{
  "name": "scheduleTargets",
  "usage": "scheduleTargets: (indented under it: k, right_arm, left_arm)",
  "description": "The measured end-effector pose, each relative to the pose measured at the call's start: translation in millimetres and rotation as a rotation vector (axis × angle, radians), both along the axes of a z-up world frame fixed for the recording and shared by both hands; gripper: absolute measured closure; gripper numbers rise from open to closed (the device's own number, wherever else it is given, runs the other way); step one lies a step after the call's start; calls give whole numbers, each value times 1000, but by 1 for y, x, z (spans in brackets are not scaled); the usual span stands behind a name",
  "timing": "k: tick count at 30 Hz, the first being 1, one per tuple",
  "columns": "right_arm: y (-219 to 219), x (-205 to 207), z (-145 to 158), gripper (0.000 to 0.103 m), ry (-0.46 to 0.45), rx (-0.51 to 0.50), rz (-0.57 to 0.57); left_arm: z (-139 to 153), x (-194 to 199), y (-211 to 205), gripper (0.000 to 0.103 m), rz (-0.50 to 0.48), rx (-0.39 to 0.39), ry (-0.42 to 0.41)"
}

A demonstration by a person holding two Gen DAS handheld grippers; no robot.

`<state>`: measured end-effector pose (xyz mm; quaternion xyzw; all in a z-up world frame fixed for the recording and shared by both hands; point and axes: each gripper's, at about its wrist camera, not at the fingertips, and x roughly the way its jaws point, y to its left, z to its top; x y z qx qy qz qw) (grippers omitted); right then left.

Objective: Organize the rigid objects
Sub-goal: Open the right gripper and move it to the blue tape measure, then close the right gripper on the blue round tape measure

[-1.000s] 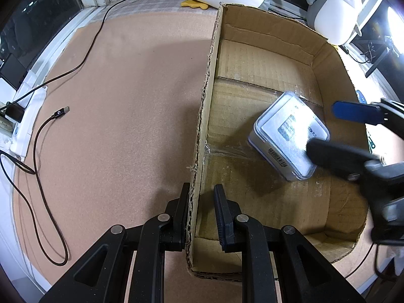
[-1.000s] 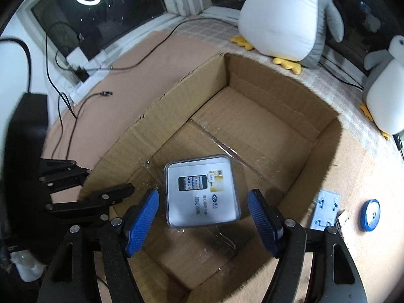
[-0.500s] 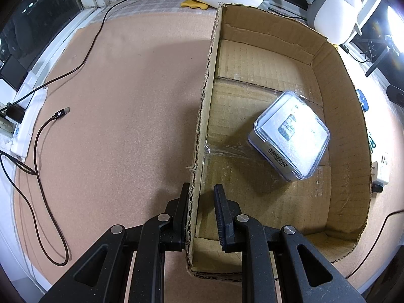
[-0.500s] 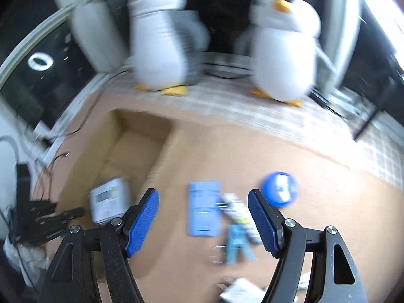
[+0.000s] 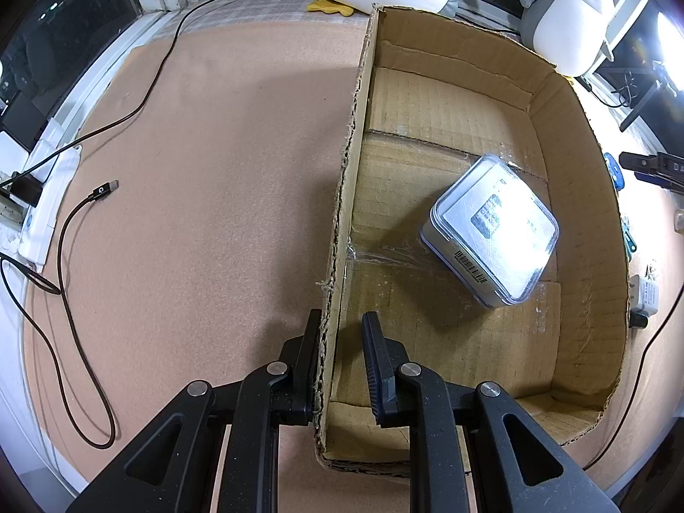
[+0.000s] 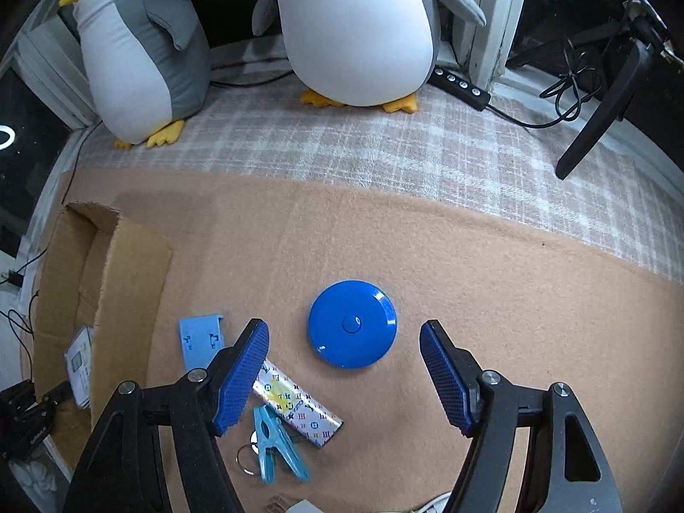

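My left gripper [image 5: 340, 342] is shut on the near left wall of the open cardboard box [image 5: 348, 196]. A clear-lidded silver tin [image 5: 491, 226] lies flat on the box floor. My right gripper [image 6: 344, 359] is open and empty, hovering over the tan mat with a round blue disc [image 6: 352, 322] between and just beyond its fingertips. To its left lie a light blue flat plate [image 6: 199, 340], a patterned silver bar [image 6: 299, 408] and a blue clothespin [image 6: 273, 442] with a key ring. The box [image 6: 102, 273] and tin [image 6: 79, 359] show at the left edge.
Two plush penguins [image 6: 355, 30] [image 6: 137, 51] stand on a checked cloth at the back. A black cable [image 5: 64, 256] and a white power strip [image 5: 47, 205] lie left of the box. A white charger [image 5: 643, 297] lies right of the box. A black stand leg [image 6: 598, 107] is at far right.
My right gripper left the box, where it had released the tin, and swung right over the mat to the blue disc. The left gripper and box have not moved.
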<state>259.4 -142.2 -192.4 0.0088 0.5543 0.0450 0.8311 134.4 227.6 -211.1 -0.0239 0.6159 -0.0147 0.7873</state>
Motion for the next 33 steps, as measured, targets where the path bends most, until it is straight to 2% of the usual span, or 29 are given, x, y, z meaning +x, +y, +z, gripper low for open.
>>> scheduleTargets:
  k: [14,17,24,33]
  right_arm:
    - [-10,15,-24,34,75,-5,-68]
    - [-10,15,-23,38,73,-10,-64]
    - [1,18,-22,56,72,-47,-37]
    - [5,16,-22,57,57,-66,-21]
  left_arm:
    - [-1,0,1,84,3,-2,1]
    - [-1,0,1,84,3,-2,0]
    - [-1,1,1,84,3,-1,0]
    - [-1,1,1,84,4,-1,0]
